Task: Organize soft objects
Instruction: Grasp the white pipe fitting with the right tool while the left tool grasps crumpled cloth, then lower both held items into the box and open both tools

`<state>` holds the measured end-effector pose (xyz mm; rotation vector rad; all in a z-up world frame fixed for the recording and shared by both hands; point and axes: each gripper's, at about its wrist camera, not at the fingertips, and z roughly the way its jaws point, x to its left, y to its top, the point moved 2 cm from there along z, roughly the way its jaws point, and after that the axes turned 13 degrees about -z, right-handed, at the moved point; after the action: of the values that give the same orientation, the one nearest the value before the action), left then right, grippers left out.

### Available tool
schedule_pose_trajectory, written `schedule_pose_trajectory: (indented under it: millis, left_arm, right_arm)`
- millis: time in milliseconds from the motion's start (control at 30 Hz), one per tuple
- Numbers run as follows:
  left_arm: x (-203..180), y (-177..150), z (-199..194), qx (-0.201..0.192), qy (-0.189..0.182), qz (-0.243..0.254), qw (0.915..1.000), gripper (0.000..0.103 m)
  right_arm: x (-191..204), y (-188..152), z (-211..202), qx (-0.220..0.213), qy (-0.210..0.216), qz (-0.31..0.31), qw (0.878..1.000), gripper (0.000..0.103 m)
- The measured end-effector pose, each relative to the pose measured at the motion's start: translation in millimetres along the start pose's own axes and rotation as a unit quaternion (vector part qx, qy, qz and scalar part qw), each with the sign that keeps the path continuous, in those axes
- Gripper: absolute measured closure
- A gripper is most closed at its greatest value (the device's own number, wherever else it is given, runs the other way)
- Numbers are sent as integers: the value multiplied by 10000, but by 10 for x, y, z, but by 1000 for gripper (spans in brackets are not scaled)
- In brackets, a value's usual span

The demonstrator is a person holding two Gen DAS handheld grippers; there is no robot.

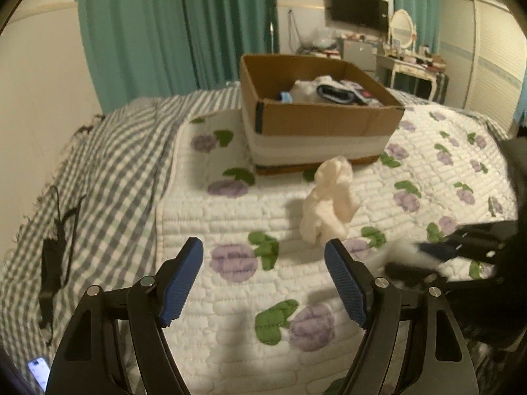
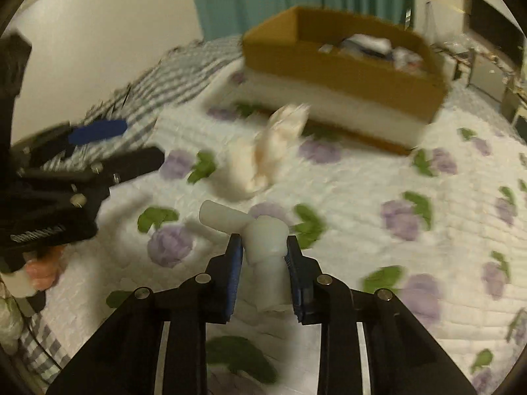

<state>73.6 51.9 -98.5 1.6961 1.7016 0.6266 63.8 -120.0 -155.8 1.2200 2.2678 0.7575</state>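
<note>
R gripper (image 2: 265,253) clamps a white rolled soft cloth piece (image 2: 263,240), L gripper (image 1: 263,263) spread wide w/ nothing in it, crumpled cream cloth (image 1: 329,204) lies on quilt near brown cardboard box (image 1: 322,118).

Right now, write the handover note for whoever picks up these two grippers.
Left gripper: jaws wide open, empty, held above the flowered quilt.
Right gripper: jaws shut on a white soft item, low over the quilt.
Cardboard box sits further back on the bed and already holds several soft things.
A cream crumpled cloth lies loose on the quilt in front of the box.
Left to do: likely box the held item, then fetch the cream cloth.
</note>
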Motion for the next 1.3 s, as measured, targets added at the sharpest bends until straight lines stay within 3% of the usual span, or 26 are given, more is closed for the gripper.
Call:
schedule_pose_trajectory:
  millis: [267,333,533,567,700,767,867,1100,1300]
  left_arm:
    - [-313,128,282,319,-346,-147,9988,26]
    - [-407,148,395,428,-461,-158,9979,26]
    - [-570,104,879,777,-335,-144,9963,29]
    - [-559,93,955,834,-298,-194,9959,31]
    - [-491,67,1120,984,-312,-353,9940,68]
    - [-470,70,1090,967,-413,-372,9938,76]
    - [-446,69,993,905,-518,-370,9939,79]
    - [-404,147,491,533,-691,-306,9957,79]
    - [-360,495,-5,44,-795,-204,9966,79]
  right_arm:
    - [-653,116,-324,-485,-524,556,9959,77]
    - [-740,127,-305,-499,-560,609,9953,77]
    - [-946,85,-71,-377,-522,753,9951,77]
    - [-955,63,-52,-364,-507,768,9951,77]
    - [-1011,11,-6,-295,-507,803,9950,77]
    - [-1021,-23,7,-258,-494,836,9949,77]
    - [-999,-47,-5,-235,-549,819,9948,77]
    - [-885,-18,-250,-416,-722,899,9925,77]
    - [-708,326,-677,-839,-984,626,9896,77]
